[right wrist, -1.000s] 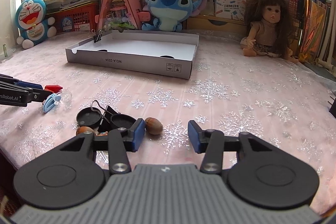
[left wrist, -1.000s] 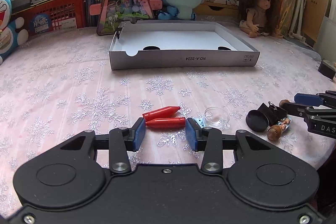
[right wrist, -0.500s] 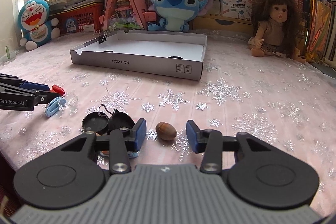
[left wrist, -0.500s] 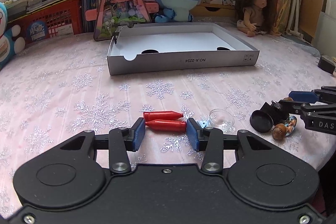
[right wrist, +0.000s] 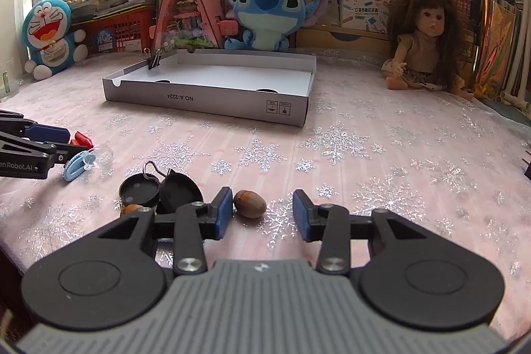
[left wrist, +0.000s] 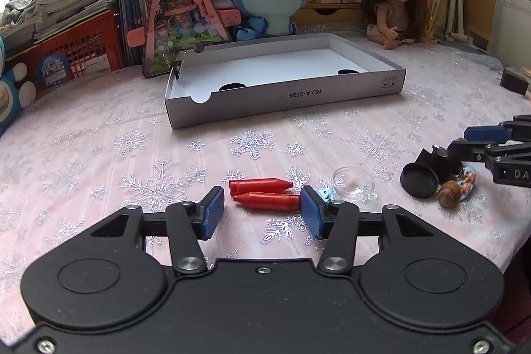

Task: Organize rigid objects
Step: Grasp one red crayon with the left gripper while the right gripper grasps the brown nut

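Between spread left gripper [left wrist: 262, 213] jaws: red crayons [left wrist: 262, 193].

Over the last second the right gripper [right wrist: 262, 213] has shifted rightward, so the acorn [right wrist: 249, 203], earlier off its left pad, now sits low centre between the spread pads (close by the left one). The left gripper [left wrist: 262, 211] has crept nearer the two red crayons [left wrist: 264, 193], its right pad now touching the nearer one.
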{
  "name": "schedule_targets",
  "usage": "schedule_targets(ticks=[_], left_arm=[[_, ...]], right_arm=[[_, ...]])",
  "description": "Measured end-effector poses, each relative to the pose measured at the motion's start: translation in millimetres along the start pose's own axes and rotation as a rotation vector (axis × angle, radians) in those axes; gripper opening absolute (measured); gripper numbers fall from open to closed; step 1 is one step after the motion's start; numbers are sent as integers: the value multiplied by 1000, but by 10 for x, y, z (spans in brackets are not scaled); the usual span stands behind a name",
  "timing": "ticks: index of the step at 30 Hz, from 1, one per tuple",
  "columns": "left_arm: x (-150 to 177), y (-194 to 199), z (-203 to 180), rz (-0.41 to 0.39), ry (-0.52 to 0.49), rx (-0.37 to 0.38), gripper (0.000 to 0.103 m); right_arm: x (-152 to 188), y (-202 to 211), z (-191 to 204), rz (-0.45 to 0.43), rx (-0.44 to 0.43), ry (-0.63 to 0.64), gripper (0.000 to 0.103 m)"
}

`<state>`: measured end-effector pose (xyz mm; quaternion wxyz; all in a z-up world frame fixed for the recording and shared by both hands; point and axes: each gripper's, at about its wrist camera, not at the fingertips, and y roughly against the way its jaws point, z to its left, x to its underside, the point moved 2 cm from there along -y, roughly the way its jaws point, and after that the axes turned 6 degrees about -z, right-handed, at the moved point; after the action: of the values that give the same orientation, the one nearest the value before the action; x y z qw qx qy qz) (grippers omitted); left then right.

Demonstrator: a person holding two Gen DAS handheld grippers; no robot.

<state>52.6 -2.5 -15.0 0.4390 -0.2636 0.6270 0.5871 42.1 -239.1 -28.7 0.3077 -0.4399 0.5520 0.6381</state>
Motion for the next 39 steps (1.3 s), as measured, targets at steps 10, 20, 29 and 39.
schedule_targets(ticks=[10, 20, 29, 39], left_arm=[[-26, 49, -19, -12, 16, 6, 41], [-198, 75, 10, -33, 39, -1, 41], [-382, -50, 36, -28, 73, 6, 41], [-687, -268, 115, -28, 112, 17, 41]], right_arm=[[-31, -12, 75, -9, -14, 7, 24], [-111, -72, 76, -24, 0, 1, 24], [-303, -253, 92, -29, 16, -44, 24], [-620, -475, 80, -39, -10, -80, 24]])
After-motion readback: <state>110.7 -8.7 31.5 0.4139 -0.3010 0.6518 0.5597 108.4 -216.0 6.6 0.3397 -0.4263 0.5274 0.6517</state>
